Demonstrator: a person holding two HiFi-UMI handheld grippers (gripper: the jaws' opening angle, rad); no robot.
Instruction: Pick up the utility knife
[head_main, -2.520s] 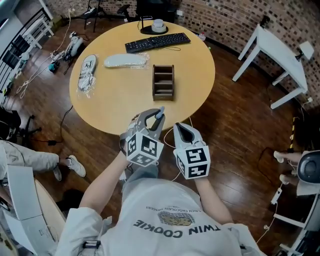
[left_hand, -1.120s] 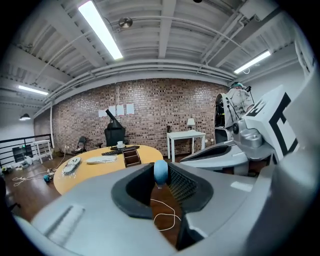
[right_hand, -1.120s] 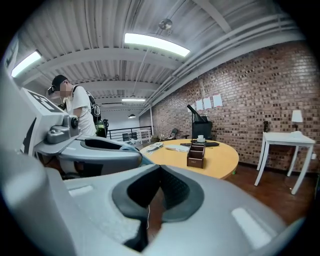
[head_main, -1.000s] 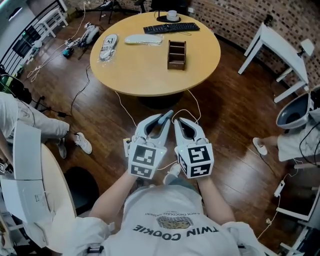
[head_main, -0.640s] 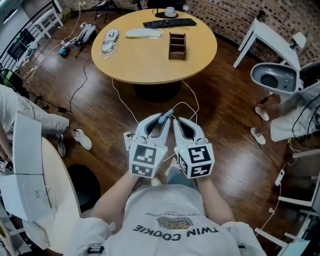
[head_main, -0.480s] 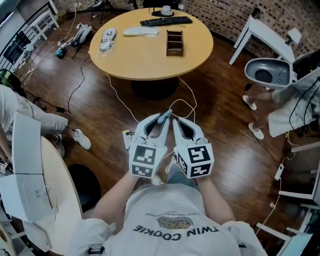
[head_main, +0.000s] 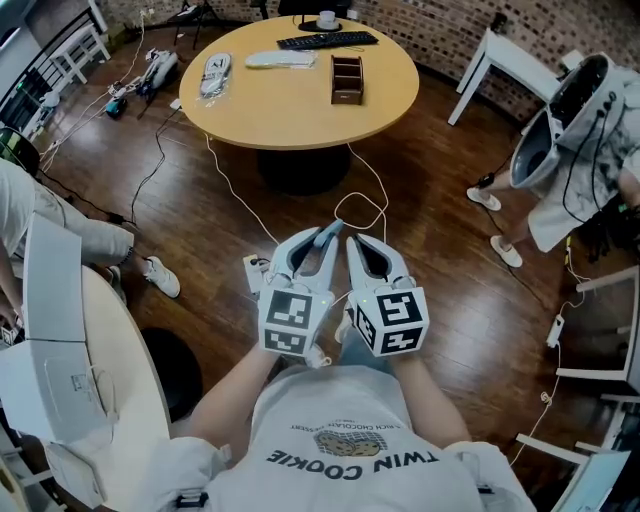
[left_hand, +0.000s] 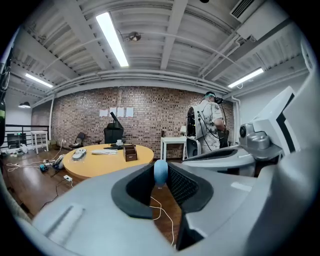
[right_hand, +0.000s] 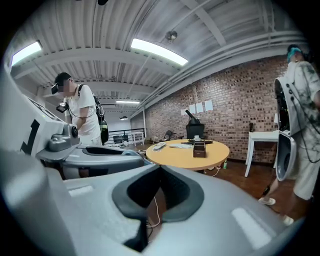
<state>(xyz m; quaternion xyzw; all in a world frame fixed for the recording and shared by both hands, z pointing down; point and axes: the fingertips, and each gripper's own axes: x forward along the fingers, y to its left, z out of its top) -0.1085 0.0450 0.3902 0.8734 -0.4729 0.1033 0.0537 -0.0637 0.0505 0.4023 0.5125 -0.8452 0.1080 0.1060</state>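
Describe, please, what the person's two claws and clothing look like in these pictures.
The left claw and right claw are pale grey moulded shells with dark textured pads inside. Each carries a cube of black-and-white square markers. The person wears a white short-sleeved T-shirt with dark print.

I count on the tabletop (head_main: 290, 115): one keyboard (head_main: 327, 40), one wooden organiser (head_main: 347, 79), one cup (head_main: 326, 18), two wrapped items (head_main: 214, 75) (head_main: 281, 59) (contents indistinct), all toward its far edge. Off it: one utility knife (left_hand: 160, 172).

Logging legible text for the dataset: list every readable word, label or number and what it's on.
"TWIN COOKIE": person's T-shirt, upside down in the head view.
Smaller shirt print: too small to read.
Wall papers and keyboard keys: unreadable.
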